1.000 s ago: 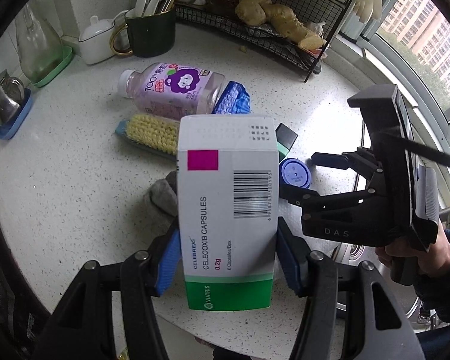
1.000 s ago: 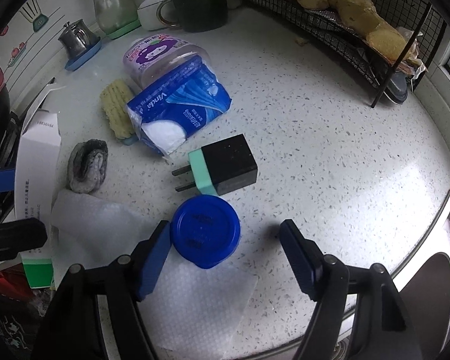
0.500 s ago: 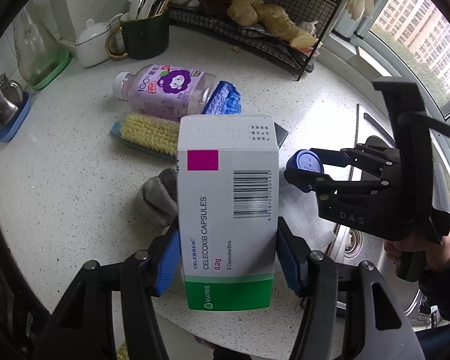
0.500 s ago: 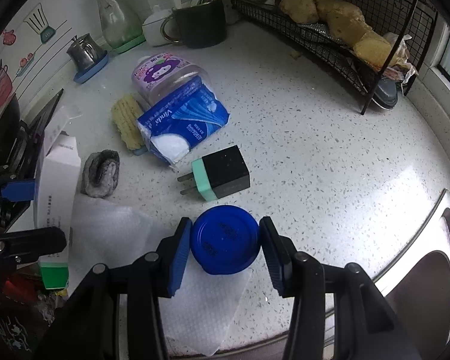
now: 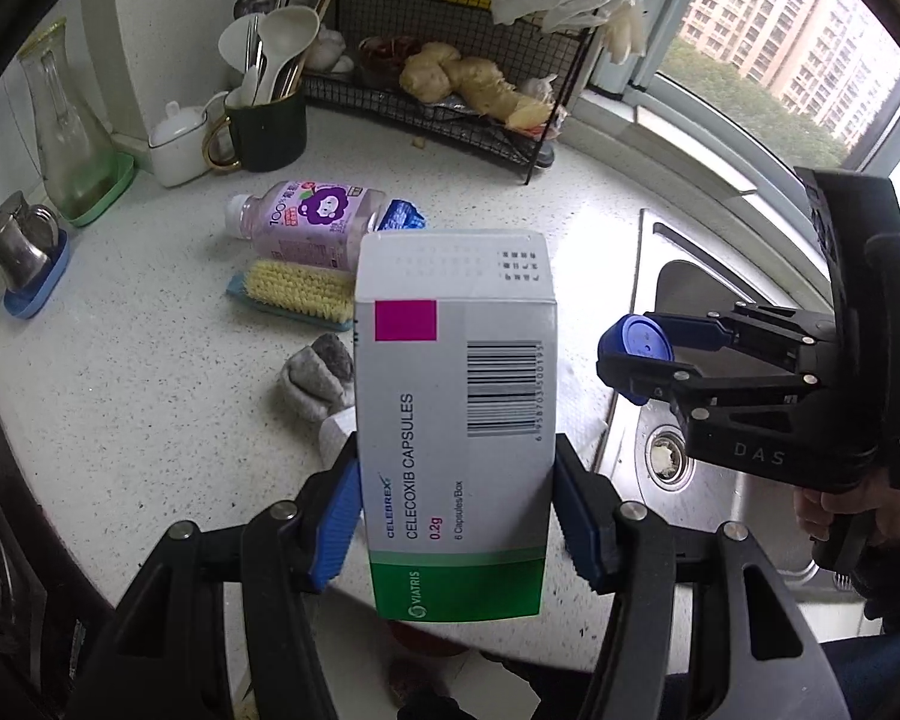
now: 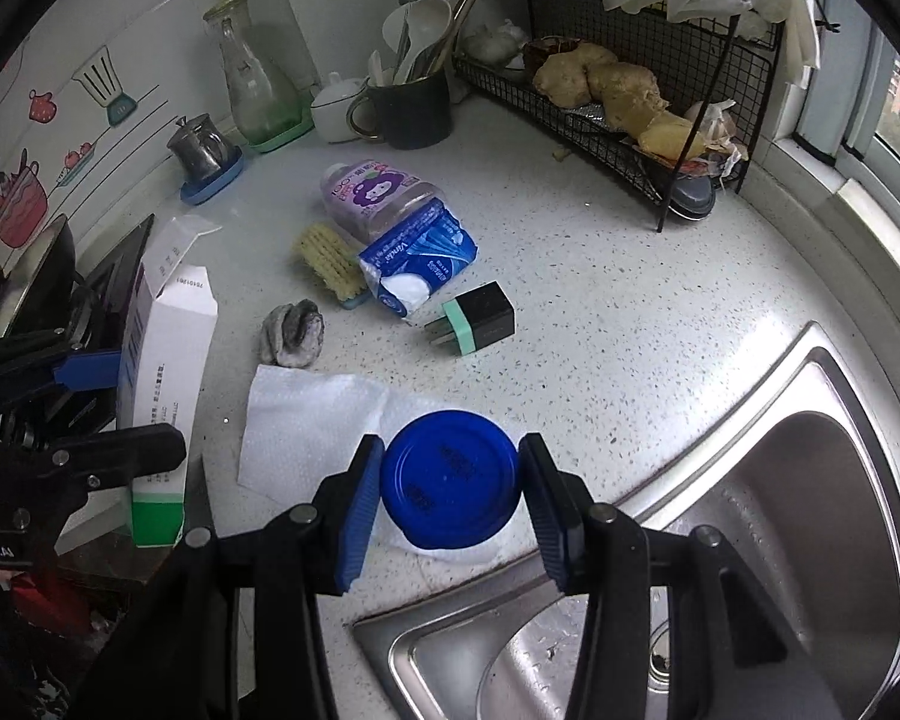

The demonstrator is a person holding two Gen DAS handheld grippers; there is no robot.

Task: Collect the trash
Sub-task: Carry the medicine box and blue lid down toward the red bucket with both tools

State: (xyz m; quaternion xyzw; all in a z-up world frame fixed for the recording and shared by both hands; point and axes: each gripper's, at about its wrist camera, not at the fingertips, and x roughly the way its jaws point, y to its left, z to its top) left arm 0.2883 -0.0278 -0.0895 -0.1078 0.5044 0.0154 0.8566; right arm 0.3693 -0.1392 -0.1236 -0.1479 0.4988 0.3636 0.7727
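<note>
Currently the speckled countertop holds clutter around the paper towel: grey rag just behind it, black-and-green plug adapter to its right, tissue pack, scrub brush and purple drink bottle further back. Sink lies right of the towel. Right gripper, angled down, clamps a blue bottle cap, apparently lifted clear above the towel's edge. Left gripper, also angled down, grips a Celecoxib medicine box upright, off the counter.
</note>
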